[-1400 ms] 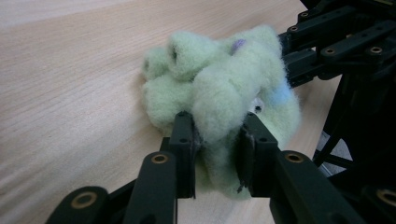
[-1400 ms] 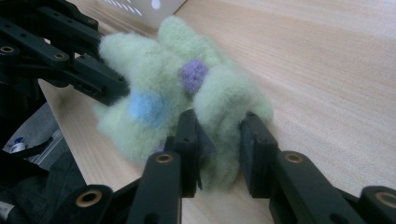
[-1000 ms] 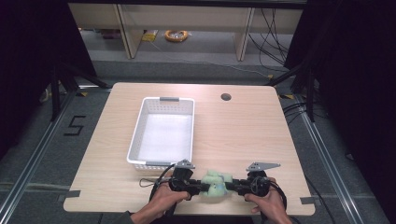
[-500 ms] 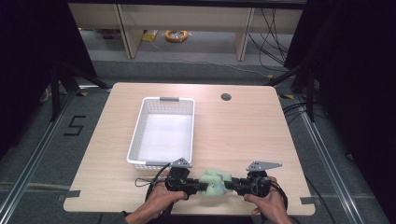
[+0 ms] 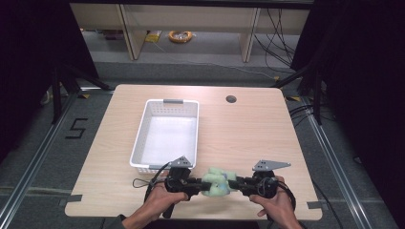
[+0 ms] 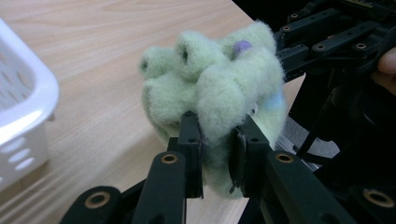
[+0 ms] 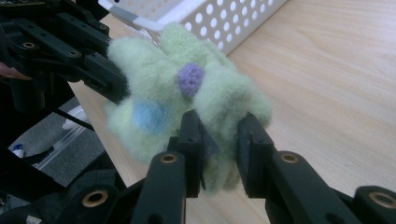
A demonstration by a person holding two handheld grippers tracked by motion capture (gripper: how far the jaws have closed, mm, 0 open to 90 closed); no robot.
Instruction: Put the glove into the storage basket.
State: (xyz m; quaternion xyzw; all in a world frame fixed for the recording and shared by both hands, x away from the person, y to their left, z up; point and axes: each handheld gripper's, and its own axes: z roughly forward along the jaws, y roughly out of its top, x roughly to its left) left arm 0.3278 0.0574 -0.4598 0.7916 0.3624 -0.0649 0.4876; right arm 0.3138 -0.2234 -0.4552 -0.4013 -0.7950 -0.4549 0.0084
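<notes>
Plush toy (image 5: 217, 182), pale green fleece w/ a purple dot and a blue patch, sits low over the near table (image 5: 248, 129) edge, pinched from both sides. Your left gripper (image 6: 217, 154) has its jaws narrow, clamped on a fold of fleece; your right gripper (image 7: 219, 140) does the same from the opposite end, so the toy bridges the two, fabric bulging past each pair of fingers. Looks like you're mid-handling w/ both hands, prob. about to carry it to the white perforated basket (image 5: 143, 143) just beyond. Next move: lift together, keep both grips tight, clear the basket rim before letting go.
</notes>
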